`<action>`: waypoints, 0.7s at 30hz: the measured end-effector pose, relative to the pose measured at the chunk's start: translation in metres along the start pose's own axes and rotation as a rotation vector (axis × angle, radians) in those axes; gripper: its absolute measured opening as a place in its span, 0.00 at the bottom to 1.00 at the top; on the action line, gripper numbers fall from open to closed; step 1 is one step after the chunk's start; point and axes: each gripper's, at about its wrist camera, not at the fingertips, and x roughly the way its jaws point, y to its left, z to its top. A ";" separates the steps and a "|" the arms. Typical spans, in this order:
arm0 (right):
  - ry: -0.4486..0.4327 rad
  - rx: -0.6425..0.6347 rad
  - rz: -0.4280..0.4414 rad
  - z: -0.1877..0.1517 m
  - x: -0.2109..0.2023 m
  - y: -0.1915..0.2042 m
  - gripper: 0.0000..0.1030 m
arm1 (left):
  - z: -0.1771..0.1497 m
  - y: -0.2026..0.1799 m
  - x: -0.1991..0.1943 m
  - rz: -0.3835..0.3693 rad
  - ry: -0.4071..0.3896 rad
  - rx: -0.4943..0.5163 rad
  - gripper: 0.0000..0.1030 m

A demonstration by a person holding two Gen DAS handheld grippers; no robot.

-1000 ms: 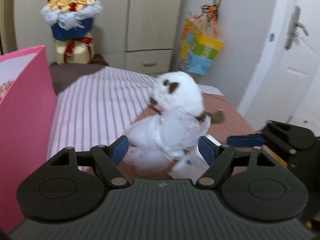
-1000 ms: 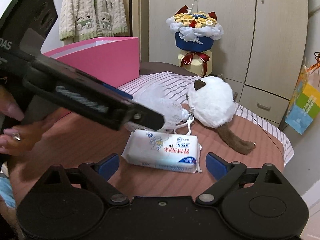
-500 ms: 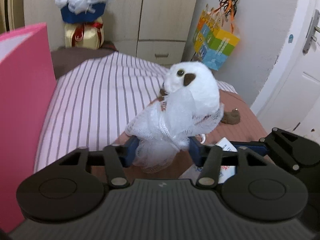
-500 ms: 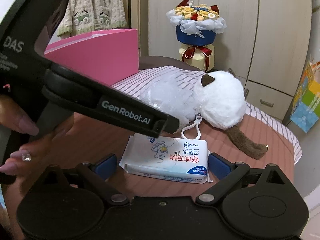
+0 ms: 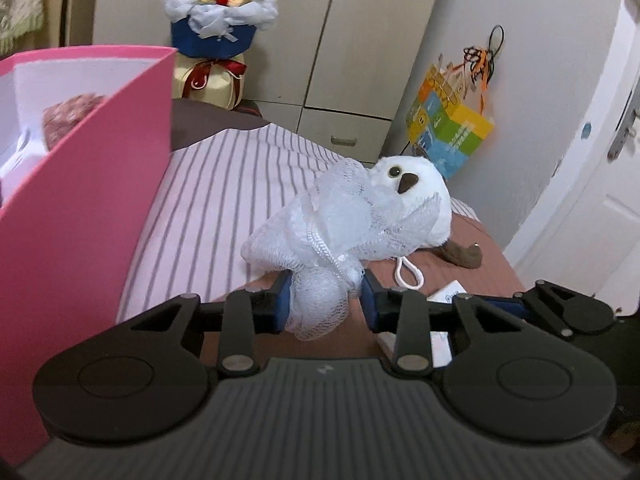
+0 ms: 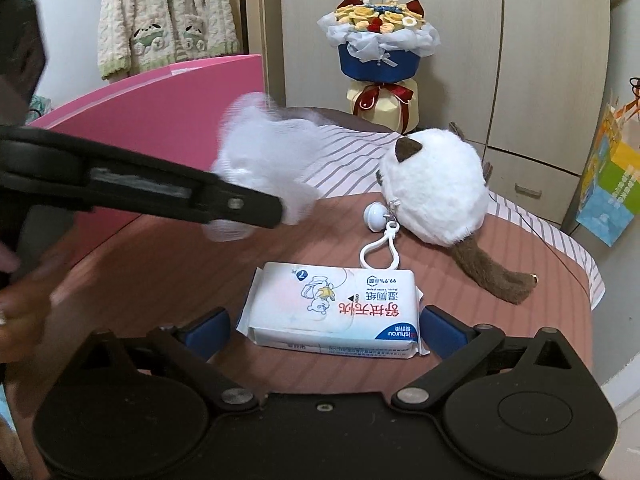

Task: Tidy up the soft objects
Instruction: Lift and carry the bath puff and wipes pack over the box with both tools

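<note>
My left gripper is shut on a white mesh bath pouf and holds it above the table; the pouf also shows, blurred, in the right wrist view. A white plush cat with brown ears and tail lies on the brown table; it also shows in the left wrist view. A white wet-wipes pack lies flat just in front of my right gripper, which is open with the pack between its fingers.
A tall pink box stands at the left, open at the top; it also shows in the right wrist view. A striped cloth covers the far side of the table. A flower bouquet and a wardrobe stand behind.
My left gripper closed on the mesh pouf and lifted it off the table, toward the pink box. My right gripper moved closer to the wipes pack.
</note>
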 end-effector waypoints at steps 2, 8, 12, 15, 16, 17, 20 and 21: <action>-0.002 -0.006 -0.010 0.001 0.000 0.002 1.00 | -0.003 0.000 -0.003 0.000 -0.003 -0.003 0.33; 0.000 -0.009 -0.020 0.003 0.001 0.003 1.00 | -0.008 -0.004 -0.012 -0.013 -0.014 -0.002 0.33; -0.007 -0.002 -0.037 0.003 0.001 0.003 1.00 | -0.009 -0.005 -0.022 -0.016 -0.025 -0.002 0.33; -0.006 0.000 -0.044 0.004 0.002 0.002 1.00 | -0.010 -0.005 -0.029 -0.024 -0.033 -0.003 0.33; -0.006 0.001 -0.045 0.004 0.003 0.002 0.99 | -0.011 -0.005 -0.032 -0.023 -0.037 -0.006 0.33; -0.006 0.001 -0.047 0.004 0.003 0.002 0.99 | -0.012 -0.004 -0.035 -0.020 -0.039 -0.009 0.33; -0.020 -0.004 -0.040 0.003 -0.002 0.004 0.86 | -0.015 -0.001 -0.043 -0.011 -0.043 -0.016 0.33; -0.022 -0.001 -0.036 0.003 -0.003 0.004 0.83 | -0.016 0.000 -0.045 -0.011 -0.043 -0.019 0.33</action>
